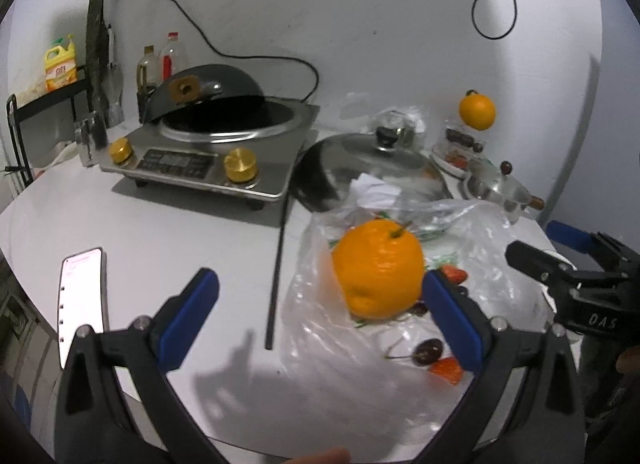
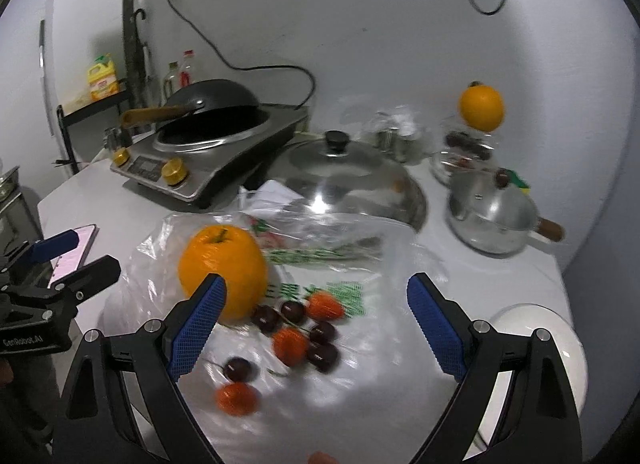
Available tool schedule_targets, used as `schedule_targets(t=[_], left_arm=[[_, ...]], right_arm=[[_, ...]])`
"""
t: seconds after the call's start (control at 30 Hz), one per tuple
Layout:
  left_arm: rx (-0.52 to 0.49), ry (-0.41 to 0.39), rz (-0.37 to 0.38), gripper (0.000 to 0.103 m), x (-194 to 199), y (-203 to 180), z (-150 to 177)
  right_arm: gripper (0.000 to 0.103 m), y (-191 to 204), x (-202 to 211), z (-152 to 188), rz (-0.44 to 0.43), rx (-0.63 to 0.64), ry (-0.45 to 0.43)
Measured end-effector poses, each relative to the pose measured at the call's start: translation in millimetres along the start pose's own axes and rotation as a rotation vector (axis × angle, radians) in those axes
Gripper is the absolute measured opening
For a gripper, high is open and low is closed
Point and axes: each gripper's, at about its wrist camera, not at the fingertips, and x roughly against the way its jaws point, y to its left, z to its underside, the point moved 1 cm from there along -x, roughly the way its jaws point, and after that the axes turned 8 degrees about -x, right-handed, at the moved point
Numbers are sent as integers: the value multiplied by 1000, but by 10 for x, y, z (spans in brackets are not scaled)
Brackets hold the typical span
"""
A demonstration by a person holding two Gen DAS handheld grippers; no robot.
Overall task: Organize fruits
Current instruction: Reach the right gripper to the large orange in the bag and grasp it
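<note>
I have both grippers hanging over the near half of the white table [image 1: 168,224], and neither holds anything. The left gripper [image 1: 320,304] has its jaws spread wide; in its own view the big orange [image 1: 378,270] sits just inside the right-hand pad. The right gripper [image 2: 316,324] is equally wide, with nothing between its pads but the small fruit below.

The orange stands stem-up on a crinkled clear plastic bag [image 2: 360,248] near the middle of the table. Right of it and nearer to me lie the dark cherries [image 2: 320,344] and small orange-red fruits [image 2: 290,344], loose on the same bag. A second orange [image 2: 481,107] is perched on a glass jar [image 2: 464,152] at the far right. A white bowl [image 2: 560,344] sits at the near right edge.

I judge the big orange to be firm, fairly heavy and a little slick, so I would close across its widest part, pads on opposite sides, well below the stem. The bag is soft and slippery and may drag or lift with it. The cherries are small, round and easily bruised; they will roll, so a light pinch on the body, not the stalk, looks safest.
</note>
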Motion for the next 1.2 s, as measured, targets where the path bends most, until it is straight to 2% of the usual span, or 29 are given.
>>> schedule_targets(t=[0.3, 0.57, 1.2], left_arm=[[40, 30, -28, 102, -193, 302, 36], [97, 62, -39, 102, -367, 567, 103], [75, 117, -23, 102, -631, 639, 180]], right_arm=[[94, 283, -509, -85, -116, 15, 71], [94, 409, -868, -128, -179, -1, 144], [96, 680, -1343, -12, -211, 41, 256]])
